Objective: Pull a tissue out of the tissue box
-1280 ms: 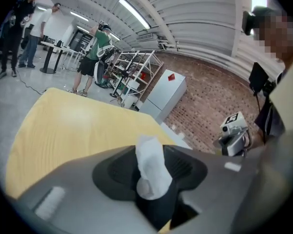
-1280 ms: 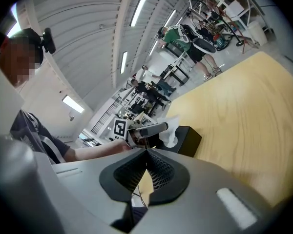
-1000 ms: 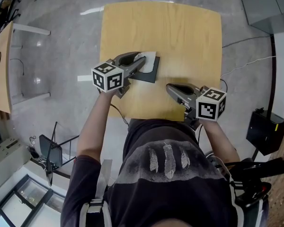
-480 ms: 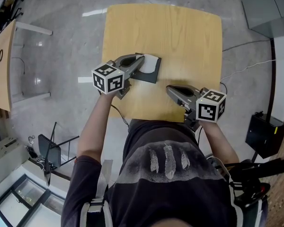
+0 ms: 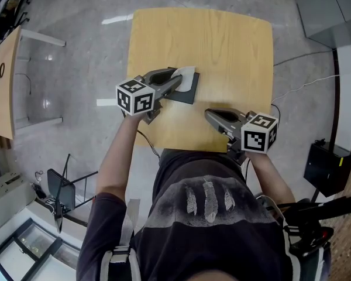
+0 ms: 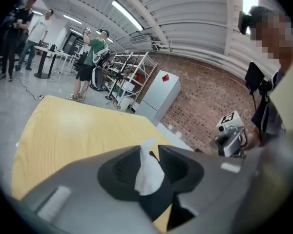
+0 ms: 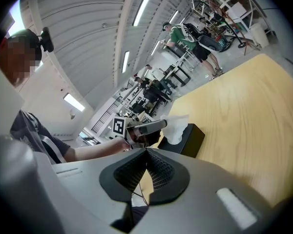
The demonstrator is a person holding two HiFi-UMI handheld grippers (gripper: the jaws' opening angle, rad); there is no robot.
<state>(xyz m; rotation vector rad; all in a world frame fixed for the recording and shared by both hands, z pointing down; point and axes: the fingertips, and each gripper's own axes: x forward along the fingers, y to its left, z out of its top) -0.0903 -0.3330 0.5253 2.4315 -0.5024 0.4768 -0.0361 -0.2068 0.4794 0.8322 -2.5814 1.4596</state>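
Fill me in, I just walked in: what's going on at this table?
A person at a wooden table holds a gripper in each hand. The left gripper is at the black tissue box, its jaws either side of the tissue sticking out of the top. Those jaws have just been opening, so the tissue stands loose between them, not yet pulled out. The right gripper is shut and empty, near the table's front edge.
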